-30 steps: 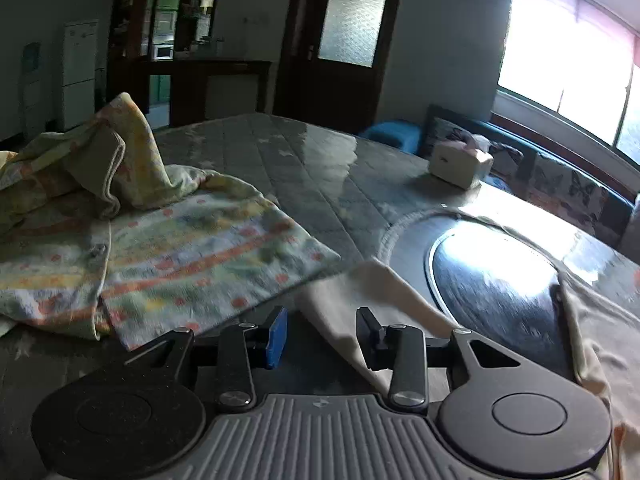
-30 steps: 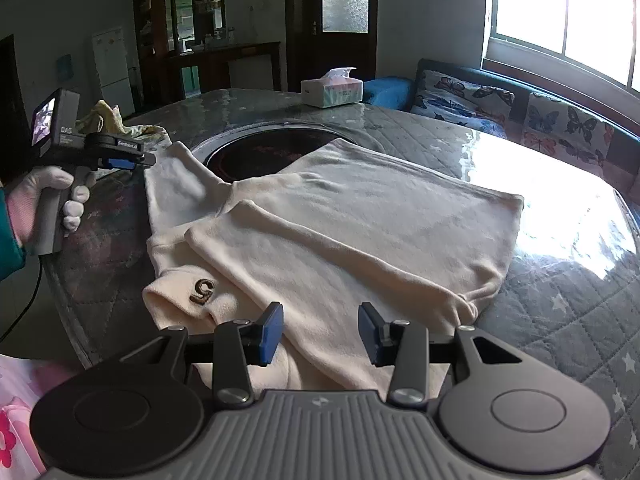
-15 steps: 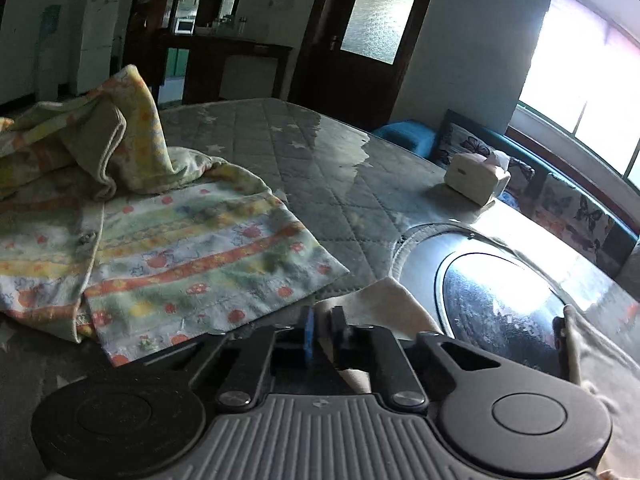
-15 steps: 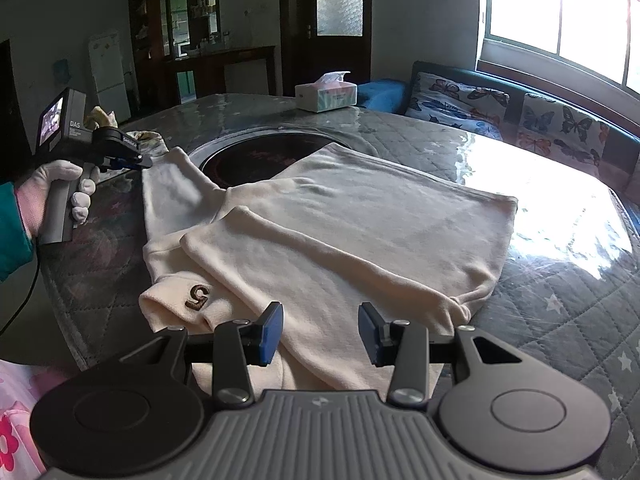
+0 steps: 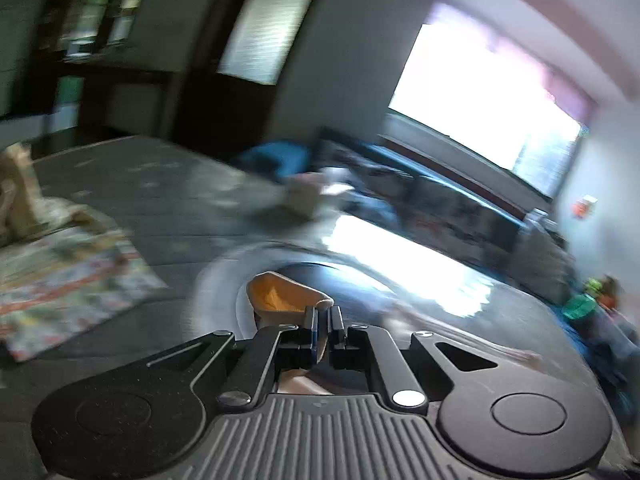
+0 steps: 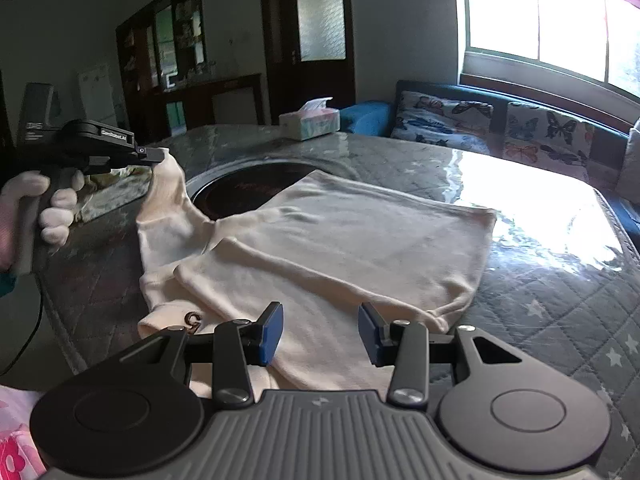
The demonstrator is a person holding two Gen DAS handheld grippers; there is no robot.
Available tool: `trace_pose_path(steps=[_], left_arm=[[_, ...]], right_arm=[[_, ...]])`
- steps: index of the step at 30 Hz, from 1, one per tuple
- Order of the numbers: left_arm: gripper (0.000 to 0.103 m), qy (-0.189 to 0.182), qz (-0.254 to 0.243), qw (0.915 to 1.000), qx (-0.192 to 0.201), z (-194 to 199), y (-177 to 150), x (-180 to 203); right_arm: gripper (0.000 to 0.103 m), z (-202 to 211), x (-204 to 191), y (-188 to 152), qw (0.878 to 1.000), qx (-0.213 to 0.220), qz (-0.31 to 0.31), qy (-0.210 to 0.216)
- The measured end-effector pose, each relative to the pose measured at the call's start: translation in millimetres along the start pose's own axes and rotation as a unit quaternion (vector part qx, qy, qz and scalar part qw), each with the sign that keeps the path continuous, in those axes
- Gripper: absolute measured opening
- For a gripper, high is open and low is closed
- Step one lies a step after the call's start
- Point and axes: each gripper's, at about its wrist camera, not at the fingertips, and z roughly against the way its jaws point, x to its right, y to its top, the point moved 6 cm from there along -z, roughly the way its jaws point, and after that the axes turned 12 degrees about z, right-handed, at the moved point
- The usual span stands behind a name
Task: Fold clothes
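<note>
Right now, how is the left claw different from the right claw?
The left claw is shut on a sleeve of the cream top and holds it above the table; the right claw is open and holds nothing. The left is raised; the right hovers low over the cream top. Both are black.

Count: two garments on one worktop (image 6: 560, 280), namely one cream garment (image 6: 340, 240) and one floral patterned garment (image 5: 60, 280). One tissue box (image 6: 310, 120). Two grippers: left gripper (image 6: 154, 156), right gripper (image 6: 320, 330). One gloved hand (image 6: 48, 208). Two butterfly cushions (image 6: 444, 120).
</note>
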Motion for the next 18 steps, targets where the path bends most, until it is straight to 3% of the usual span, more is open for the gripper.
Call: trace_pose_path(steps=[4, 9, 18], left_arm=[[0.005, -0.065, -0.034, 0.9968, -0.030, 9.9, -22.0, 53.8], [0.005, -0.138, -0.070, 0.9851, -0.075, 18.8, -58.5, 112.5], [0.005, -0.189, -0.108, 0.9629, -0.160, 13.3, -129.1, 159.4]], right_arm=[[0.042, 8.2, 11.1, -4.1, 1.000, 0.011, -0.015, -0.015], [0.042, 20.7, 30.7, -12.9, 0.998, 0.019, -0.041, -0.041], [0.042, 35.2, 48.9, -26.6, 0.995, 0.026, -0.072, -0.065]])
